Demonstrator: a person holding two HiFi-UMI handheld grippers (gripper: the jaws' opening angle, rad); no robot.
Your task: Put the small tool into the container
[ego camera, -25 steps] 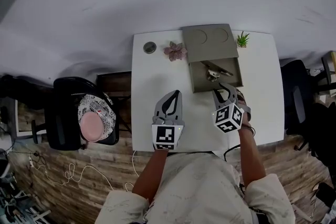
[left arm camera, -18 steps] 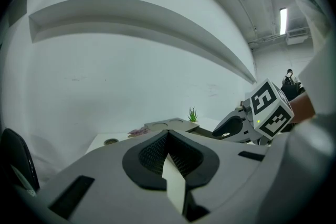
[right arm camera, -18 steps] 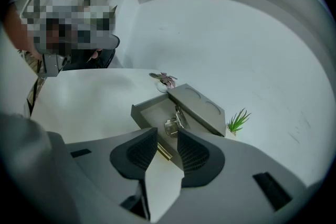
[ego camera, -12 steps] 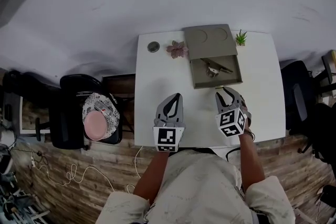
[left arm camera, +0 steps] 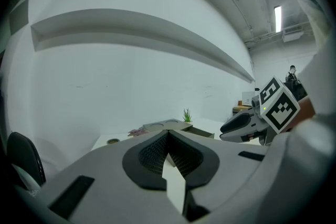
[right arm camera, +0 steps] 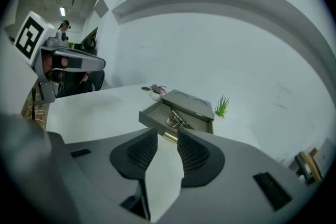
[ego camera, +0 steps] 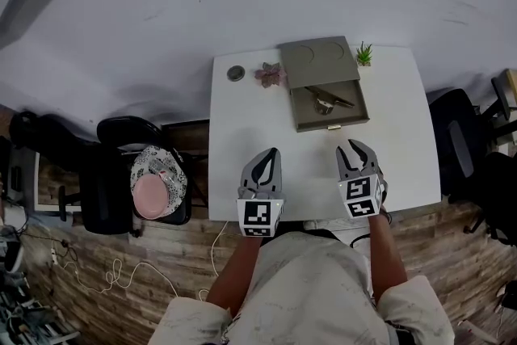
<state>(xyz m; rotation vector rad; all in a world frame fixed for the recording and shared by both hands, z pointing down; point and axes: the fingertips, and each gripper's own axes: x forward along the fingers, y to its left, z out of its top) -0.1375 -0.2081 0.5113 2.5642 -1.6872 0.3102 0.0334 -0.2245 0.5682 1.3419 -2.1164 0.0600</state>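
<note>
You hold both tongs low over the near edge of the white tabletop (ego camera: pixel 242 125), well apart from the grey container (ego camera: pixel 319 61), which sits at the far side. Your left tongs (ego camera: pixel 271 153) are closed: in the left gripper view the two tips meet and nothing is between them. Your right tongs (ego camera: pixel 356 145) stand a little apart, with a narrow gap, and they carry nothing. Through this gap the right gripper view shows only the tabletop and the brass handle (right arm camera: pixel 169 137) on the front of the drawer (ego camera: pixel 307 107). This drawer is pulled out of the container toward you. The small tool (ego camera: pixel 327 99), a metal piece, lies inside the open drawer. Just right of the container stands a small green plant (ego camera: pixel 364 53). Just left of it there is a pink succulent (ego camera: pixel 271 75), and further left a small round dish (ego camera: pixel 235 73).
</note>
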